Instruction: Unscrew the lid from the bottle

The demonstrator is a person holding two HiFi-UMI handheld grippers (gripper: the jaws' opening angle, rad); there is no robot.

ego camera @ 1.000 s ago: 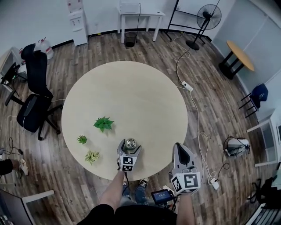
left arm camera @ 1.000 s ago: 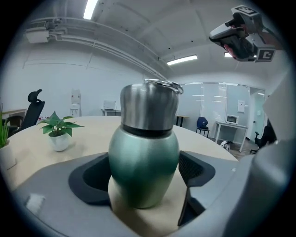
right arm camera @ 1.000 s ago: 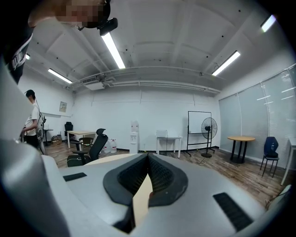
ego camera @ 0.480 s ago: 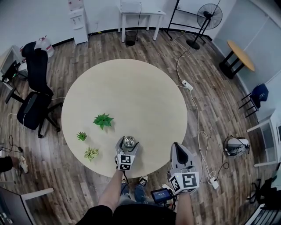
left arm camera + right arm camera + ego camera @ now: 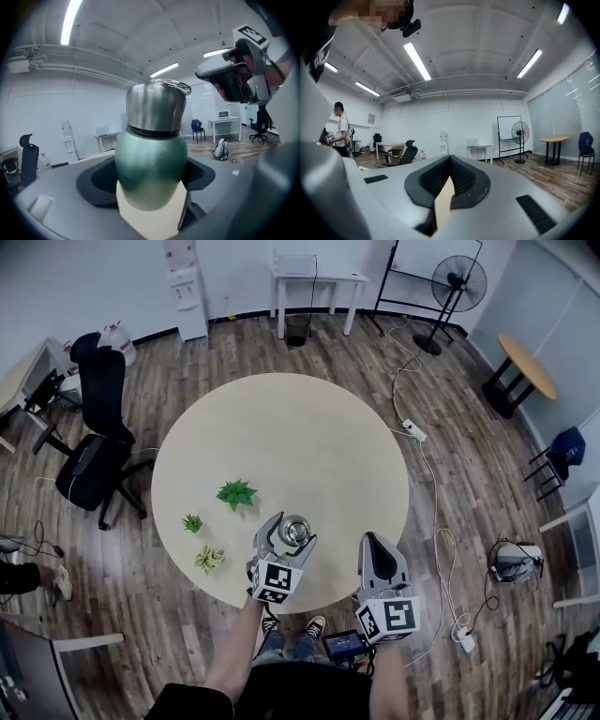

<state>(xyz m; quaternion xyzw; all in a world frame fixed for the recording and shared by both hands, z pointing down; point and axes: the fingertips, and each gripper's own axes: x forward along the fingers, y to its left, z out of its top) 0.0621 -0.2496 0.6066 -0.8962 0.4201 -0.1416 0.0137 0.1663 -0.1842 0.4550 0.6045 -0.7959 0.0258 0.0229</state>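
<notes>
My left hand-held gripper [image 5: 292, 533], its jaws having just been closing, clamps the green bottle [image 5: 151, 168] by its body over the worktop's [image 5: 300, 437] near edge. The steel lid [image 5: 154, 108] sits on; unscrewing is not yet begun. My right hand-held gripper [image 5: 449, 161] is closed and empty.

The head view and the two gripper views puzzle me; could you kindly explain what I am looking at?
A person holds a hand-held gripper in each hand. The head view looks down from a head camera onto a round table with three small plants; each gripper view comes from a camera on that gripper. The left hand-held gripper, whose jaws have just been closing, grips a green bottle with its steel lid on. The right hand-held gripper is shut and empty.
</notes>
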